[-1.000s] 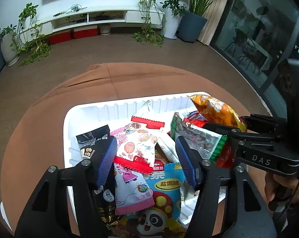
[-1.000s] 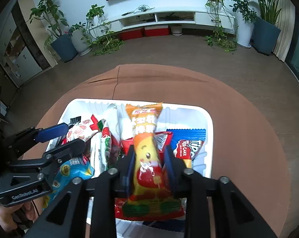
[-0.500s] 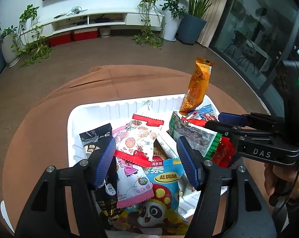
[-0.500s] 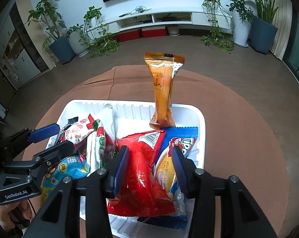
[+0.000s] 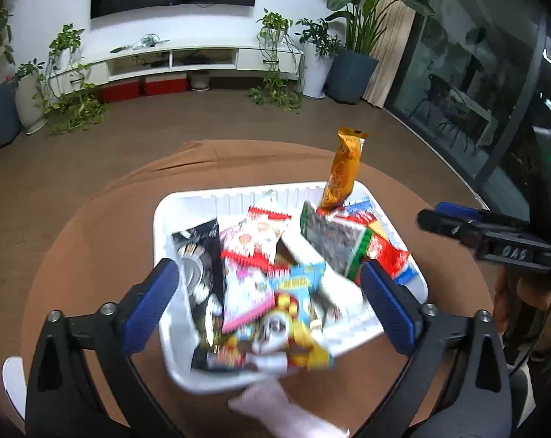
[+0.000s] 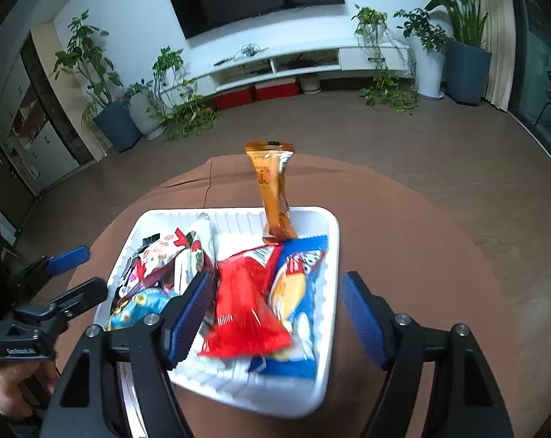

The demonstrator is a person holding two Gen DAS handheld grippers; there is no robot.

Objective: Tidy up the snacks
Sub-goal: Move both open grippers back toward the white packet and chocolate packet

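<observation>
A white tray (image 5: 239, 197) (image 6: 330, 248) full of snack packets sits on the round brown table. An orange packet (image 6: 273, 189) (image 5: 343, 171) stands upright against the tray's far wall, free of both grippers. A red packet (image 6: 244, 303) and a blue packet (image 6: 297, 292) lie in the right half, pink, black and light blue ones (image 5: 250, 244) in the left. My left gripper (image 5: 268, 303) hovers above the near edge, jaws opening wide, nothing pressed between them. My right gripper (image 6: 275, 314) hangs over the red and blue packets, jaws opening, pads touching nothing.
Brown cloth (image 6: 403, 237) covers the table around the tray. A pale wrapper or sheet (image 5: 282, 408) lies on the table just in front of the tray. A hand (image 6: 5, 383) grips the left tool. Beyond the table are floor, potted plants and a white TV bench (image 6: 293, 62).
The right gripper let go of the orange packet, which now stands at the tray's far wall. Both grippers opened wide and drew back and up from the tray.
</observation>
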